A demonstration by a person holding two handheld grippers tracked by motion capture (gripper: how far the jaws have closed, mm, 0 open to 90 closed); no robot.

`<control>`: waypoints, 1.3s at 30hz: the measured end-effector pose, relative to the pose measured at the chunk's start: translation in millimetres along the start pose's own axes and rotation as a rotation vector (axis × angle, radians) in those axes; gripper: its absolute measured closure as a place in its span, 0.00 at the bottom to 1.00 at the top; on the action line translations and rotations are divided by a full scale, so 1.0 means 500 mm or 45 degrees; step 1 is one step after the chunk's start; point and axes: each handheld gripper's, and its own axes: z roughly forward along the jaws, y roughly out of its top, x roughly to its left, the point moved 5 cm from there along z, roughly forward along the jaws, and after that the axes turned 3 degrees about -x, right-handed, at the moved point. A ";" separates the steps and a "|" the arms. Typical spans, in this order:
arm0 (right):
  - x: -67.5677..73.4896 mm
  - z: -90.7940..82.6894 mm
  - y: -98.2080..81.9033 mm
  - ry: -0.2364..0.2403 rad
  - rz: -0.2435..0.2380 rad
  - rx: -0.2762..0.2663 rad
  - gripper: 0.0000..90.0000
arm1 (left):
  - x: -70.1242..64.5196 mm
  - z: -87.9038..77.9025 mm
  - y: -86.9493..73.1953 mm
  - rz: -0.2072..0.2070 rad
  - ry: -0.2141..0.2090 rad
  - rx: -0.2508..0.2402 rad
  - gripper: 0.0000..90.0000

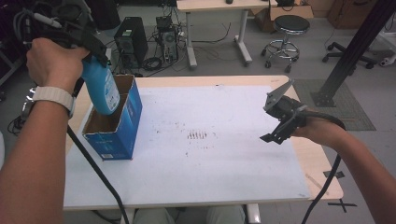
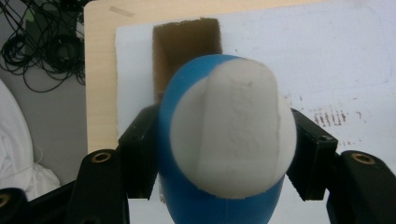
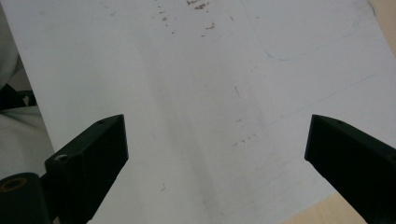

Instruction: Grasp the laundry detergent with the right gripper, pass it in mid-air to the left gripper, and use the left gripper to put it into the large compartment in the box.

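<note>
In the high view, the left gripper [image 1: 95, 60] grips a blue bottle [image 1: 102, 88] with a pale label and holds it tilted over the open top of a blue cardboard box [image 1: 125, 126]. The bottle's lower end dips just inside the box's brown interior, near its front compartment. The box stands on the left part of a white sheet [image 1: 210, 158] that covers the wooden table [image 1: 322, 163]. The right gripper [image 1: 280, 123] hovers over the right edge of the sheet, well apart from the box, with nothing between its jaws. A patch of small dark marks [image 1: 197, 135] lies mid-sheet.

In the left gripper view, the two black jaws clamp the blue bottle [image 2: 187, 186] from both sides; its white base [image 2: 233, 135] faces the camera. Beyond it, the open brown mouth of the box [image 2: 187, 46] sits on the white sheet [image 2: 303, 60].

In the right gripper view, the jaws of the right gripper [image 3: 215, 154] stand wide apart and empty above the white sheet [image 3: 196, 93], with a strip of bare table [image 3: 317, 212] at the lower right corner.
</note>
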 end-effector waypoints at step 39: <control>0.002 0.018 -0.029 -0.001 0.049 0.029 0.06 | 0.033 0.288 -0.121 0.041 -0.011 0.079 0.42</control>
